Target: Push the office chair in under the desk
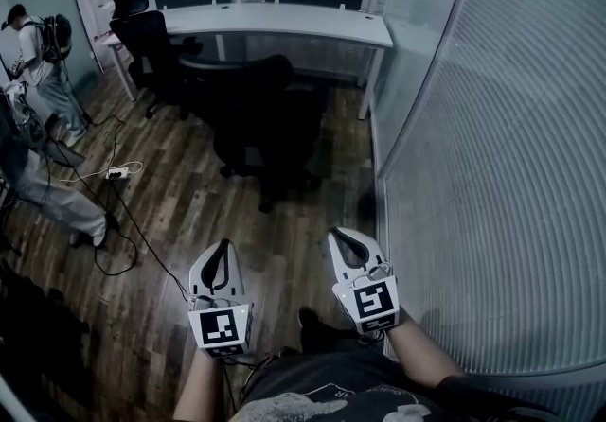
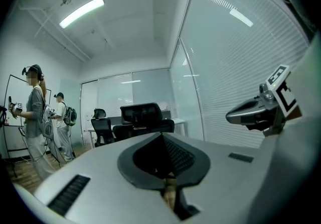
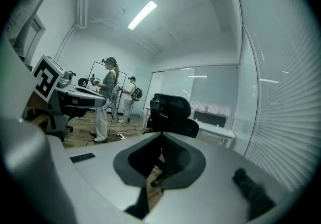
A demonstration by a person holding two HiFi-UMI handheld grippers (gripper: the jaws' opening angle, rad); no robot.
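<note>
**Both hand-held grippers clenched and empty, chair well ahead**

Head view: the left hand-held gripper (image 1: 225, 244) and right hand-held gripper (image 1: 337, 234) sit side by side, jaws together, nothing between them. The office chair (image 1: 252, 103) stands well ahead of both tips, its back towards them, in front of the white surface (image 1: 284, 21). Its dark base blurs into the wooden floor (image 1: 161, 221). A second chair (image 1: 150, 40) stands ahead and left. Two people (image 1: 40, 61) are far left, one of them cut off by the edge.

Left gripper view: the jaws meet on nothing. The office chair's backrest (image 2: 145, 114) rises just past them; everything lower is hidden by the gripper's body.

Right gripper view: the jaws are pressed together and empty. The chair (image 3: 173, 112) is straight ahead, its base hidden.
</note>
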